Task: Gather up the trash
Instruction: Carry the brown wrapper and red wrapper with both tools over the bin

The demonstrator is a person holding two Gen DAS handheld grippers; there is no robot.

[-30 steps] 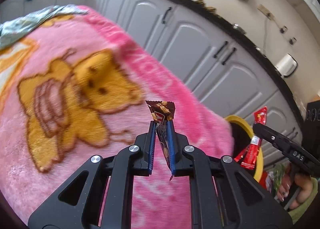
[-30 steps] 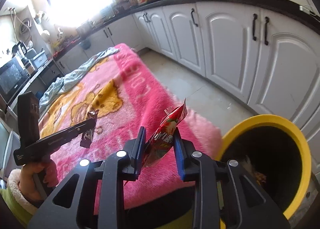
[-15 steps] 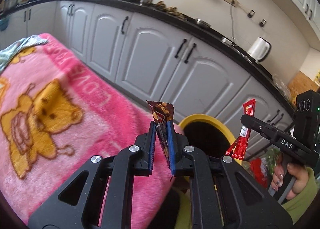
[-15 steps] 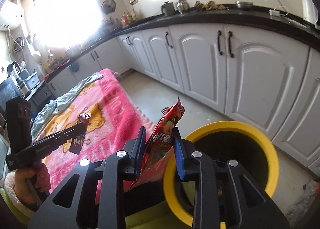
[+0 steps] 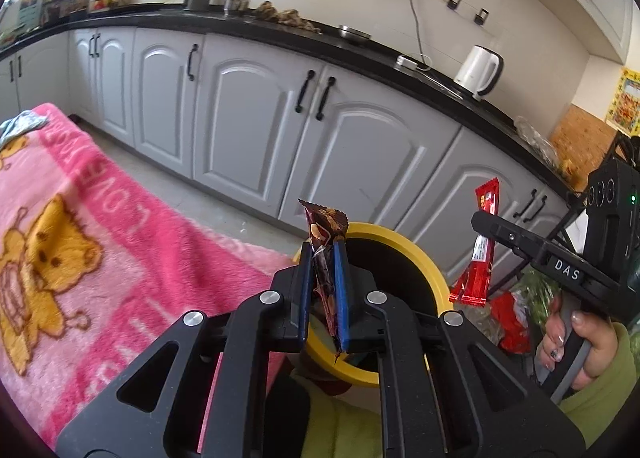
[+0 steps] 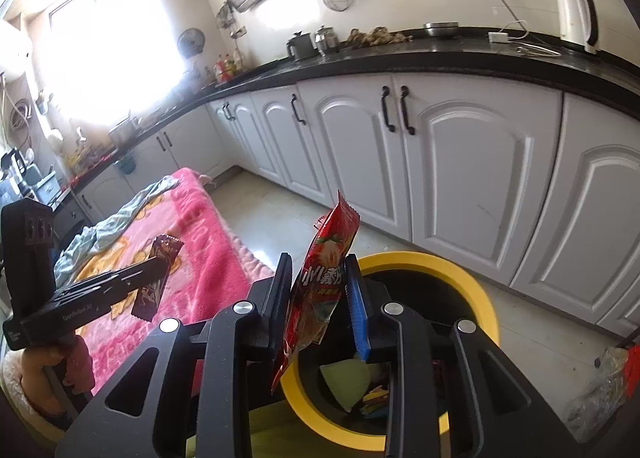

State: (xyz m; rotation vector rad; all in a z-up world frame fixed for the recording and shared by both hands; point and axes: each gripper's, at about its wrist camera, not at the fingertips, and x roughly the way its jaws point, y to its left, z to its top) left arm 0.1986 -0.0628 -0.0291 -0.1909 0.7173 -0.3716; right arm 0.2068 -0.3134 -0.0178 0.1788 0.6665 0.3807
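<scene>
My left gripper (image 5: 323,290) is clamped tight on a brown candy wrapper (image 5: 325,232). The wrapper stands up btwn the blue pads, top end poking out above them, in the middle of the left view. My right gripper (image 6: 320,298) is squeezing a red snack bag (image 6: 320,278). The bag leans a bit to the right, w/ its top corner sticking up high and its bottom end hanging down past the pads.

The trash bin (image 6: 486,310) has a yellow rim & a dark inside. In the right view it sits low, center-right, just behind the pads, and some trash lies at the bottom. In the left view the rim (image 5: 424,262) curves right behind the candy wrapper.

The pink blanket (image 5: 100,250) fills the lower left of both views. Its edge stops just beside the bin rim. Btwn the blanket, the bin & the white cupboards (image 6: 460,162) there is a strip of bare floor (image 6: 280,222). More bags (image 6: 600,382) lie on the floor at lower right, near the bin.

My hand (image 5: 580,342) w/ a green sleeve shows at the right edge of the left view.
</scene>
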